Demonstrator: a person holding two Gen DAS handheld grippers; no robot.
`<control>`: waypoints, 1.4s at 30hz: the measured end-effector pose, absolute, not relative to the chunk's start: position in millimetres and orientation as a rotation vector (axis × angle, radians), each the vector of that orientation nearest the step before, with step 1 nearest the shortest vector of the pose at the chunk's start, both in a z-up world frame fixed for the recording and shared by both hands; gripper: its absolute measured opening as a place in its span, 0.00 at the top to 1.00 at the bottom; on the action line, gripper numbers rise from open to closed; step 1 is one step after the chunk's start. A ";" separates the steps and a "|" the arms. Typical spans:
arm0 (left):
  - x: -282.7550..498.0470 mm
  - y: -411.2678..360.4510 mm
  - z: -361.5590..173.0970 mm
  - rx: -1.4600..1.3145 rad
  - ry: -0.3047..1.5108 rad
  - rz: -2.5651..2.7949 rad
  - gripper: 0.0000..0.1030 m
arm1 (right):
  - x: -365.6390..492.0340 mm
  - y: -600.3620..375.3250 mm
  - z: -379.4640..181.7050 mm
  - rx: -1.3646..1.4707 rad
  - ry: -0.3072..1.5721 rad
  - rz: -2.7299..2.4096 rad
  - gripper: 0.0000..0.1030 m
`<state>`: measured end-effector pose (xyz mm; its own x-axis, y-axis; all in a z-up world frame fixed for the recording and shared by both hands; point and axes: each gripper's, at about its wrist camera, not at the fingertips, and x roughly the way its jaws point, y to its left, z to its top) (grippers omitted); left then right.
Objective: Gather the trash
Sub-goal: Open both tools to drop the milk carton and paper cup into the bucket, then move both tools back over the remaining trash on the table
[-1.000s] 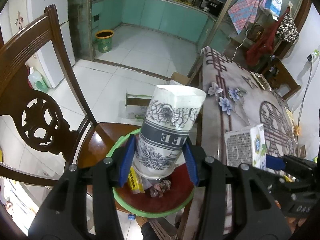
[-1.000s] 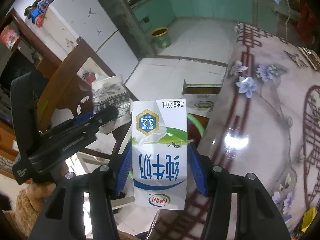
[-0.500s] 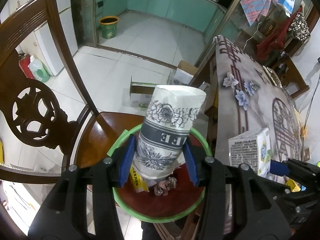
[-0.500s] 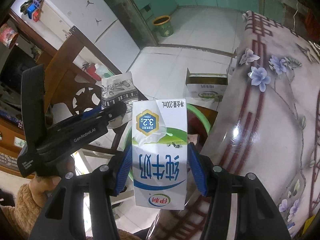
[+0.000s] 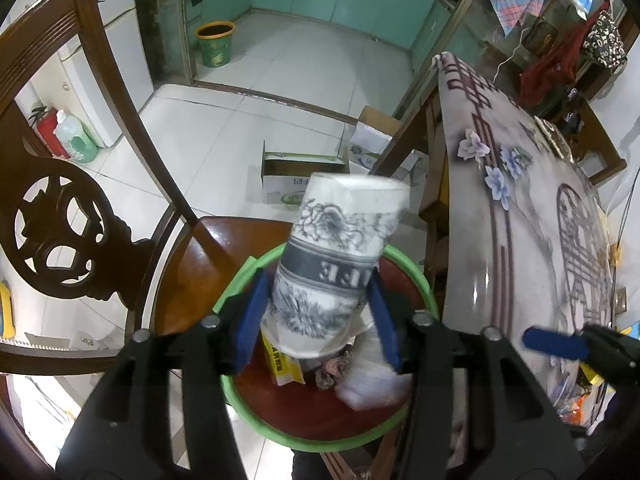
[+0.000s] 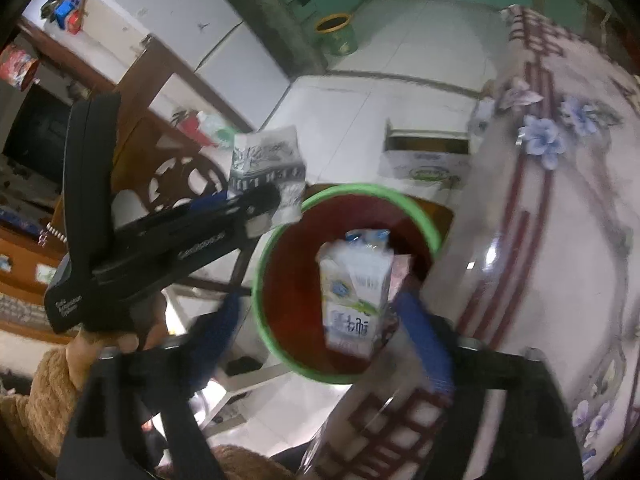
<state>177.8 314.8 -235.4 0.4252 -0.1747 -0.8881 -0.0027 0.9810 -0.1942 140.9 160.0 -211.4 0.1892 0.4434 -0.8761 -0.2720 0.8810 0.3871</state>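
Both tools (image 5: 318, 322) just opening, empty.

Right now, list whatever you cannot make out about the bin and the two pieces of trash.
- Bin contents: left wrist view, the paper cup and left gripper cover most.
- Milk carton print: right wrist view, motion blur.
- Whether the left pads press on the cup: cannot tell.
- Bin's near rim: right wrist view, behind the right gripper.

Both tongs, left (image 5: 318, 320) and right (image 6: 320, 328), apparently just opened.
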 end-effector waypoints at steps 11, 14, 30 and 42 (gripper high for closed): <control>143.0 287.5 -200.4 -0.128 1.058 -0.136 0.25 | 123.8 75.8 -174.2 0.257 1.157 0.323 0.19; 126.5 254.7 -183.9 -0.065 1.025 -0.204 0.25 | 109.5 37.5 -166.5 0.296 1.119 0.249 0.19; -5.4 -4.5 -188.8 0.136 1.139 -0.849 0.07 | -2.2 -259.3 -167.5 0.442 1.067 -0.263 0.14; -30.1 -85.5 -271.7 0.136 1.395 -0.737 0.23 | -30.0 -339.9 -222.2 0.436 1.190 -0.246 0.29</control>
